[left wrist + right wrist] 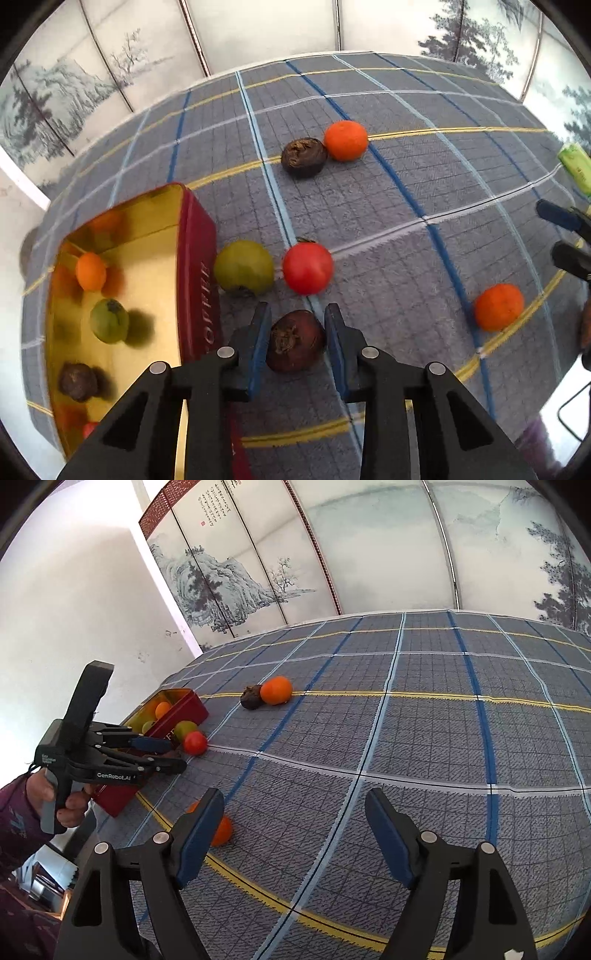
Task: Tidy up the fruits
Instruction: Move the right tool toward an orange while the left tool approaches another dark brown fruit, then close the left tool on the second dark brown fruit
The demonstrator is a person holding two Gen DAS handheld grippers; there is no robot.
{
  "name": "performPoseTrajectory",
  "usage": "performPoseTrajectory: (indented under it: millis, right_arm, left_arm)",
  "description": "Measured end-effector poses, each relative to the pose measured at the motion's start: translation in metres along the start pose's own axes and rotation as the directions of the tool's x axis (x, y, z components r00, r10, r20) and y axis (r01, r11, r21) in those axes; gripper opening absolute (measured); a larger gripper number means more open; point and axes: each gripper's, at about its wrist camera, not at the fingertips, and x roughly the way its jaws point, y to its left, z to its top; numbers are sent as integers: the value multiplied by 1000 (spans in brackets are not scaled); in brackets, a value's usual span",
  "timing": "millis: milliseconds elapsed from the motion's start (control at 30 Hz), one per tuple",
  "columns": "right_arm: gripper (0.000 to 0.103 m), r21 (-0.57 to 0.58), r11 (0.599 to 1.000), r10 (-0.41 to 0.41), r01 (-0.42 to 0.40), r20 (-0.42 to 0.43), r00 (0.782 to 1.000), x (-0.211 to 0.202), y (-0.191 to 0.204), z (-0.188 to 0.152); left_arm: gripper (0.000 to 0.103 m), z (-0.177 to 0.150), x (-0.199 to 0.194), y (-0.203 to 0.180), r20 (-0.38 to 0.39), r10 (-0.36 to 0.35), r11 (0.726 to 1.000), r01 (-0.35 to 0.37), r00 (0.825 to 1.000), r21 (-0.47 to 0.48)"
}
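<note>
Dark fruit between my left fingers

My left gripper (pixel 297 341) clamps the dark fruit (pixel 295 340); right gripper (pixel 295 840) fingers apart, tin (pixel 195 258) at nine o'clock.

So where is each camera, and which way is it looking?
Left wrist: sits on the left gripper, looking down along its fingers at a dark fruit between them, beside the red tin.
Right wrist: sits on the open right gripper, looking across the table; the person's left hand shows.
Both see the tin, tomato and far orange.
</note>
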Motion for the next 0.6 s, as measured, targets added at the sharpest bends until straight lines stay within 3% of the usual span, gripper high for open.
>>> performPoseTrajectory:
  millis: [133,233,367,600]
  right_arm:
    - [77,-19,1000,-8,8,-9,1000,1,3,0]
    - [77,-42,999,-11,10,-23,1000,3,8,-1]
    - [77,-83,995,56,-58,-26,998,0,25,-1]
    - [77,-237,968,53,-82,-126,991,21,72,-6]
  left_arm:
    - [25,-12,-12,-4,42,10,999,-8,999,-38]
    - [24,-22,-31,-6,80,-31,996,38,996,-80]
    - [23,-33,-57,-12,125,-55,993,68,991,-100]
    - [15,-45,-91,-14,182,-92,988,113,979,-108]
